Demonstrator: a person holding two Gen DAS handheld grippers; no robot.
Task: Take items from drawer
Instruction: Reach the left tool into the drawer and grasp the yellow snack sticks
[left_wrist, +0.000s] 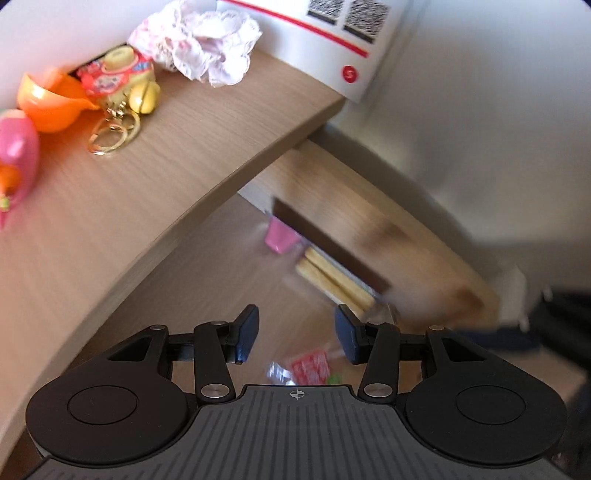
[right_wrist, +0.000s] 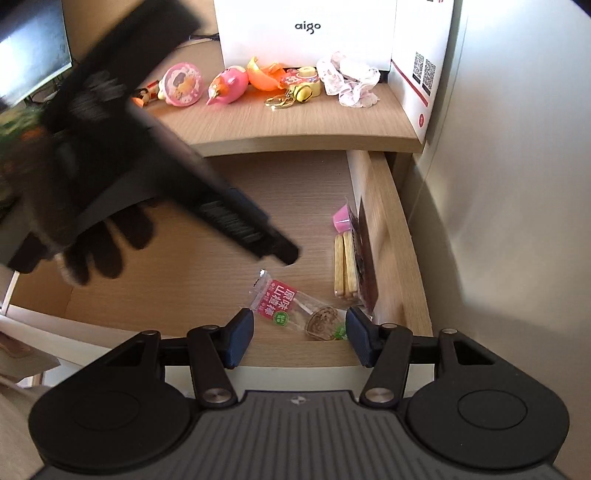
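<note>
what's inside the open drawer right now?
In the drawer: a red-labelled snack packet, two biscuit sticks, a pink cup and a dark packet against the right wall. The left tongs hide part of the floor.

"aigo" on white box (right_wrist: 306, 33); "原味山楂棒" on snack packet (right_wrist: 280, 297).

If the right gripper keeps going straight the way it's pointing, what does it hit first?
Probably the snack packet lying on the drawer floor, between the open fingers of the right gripper; depth is unclear.
</note>
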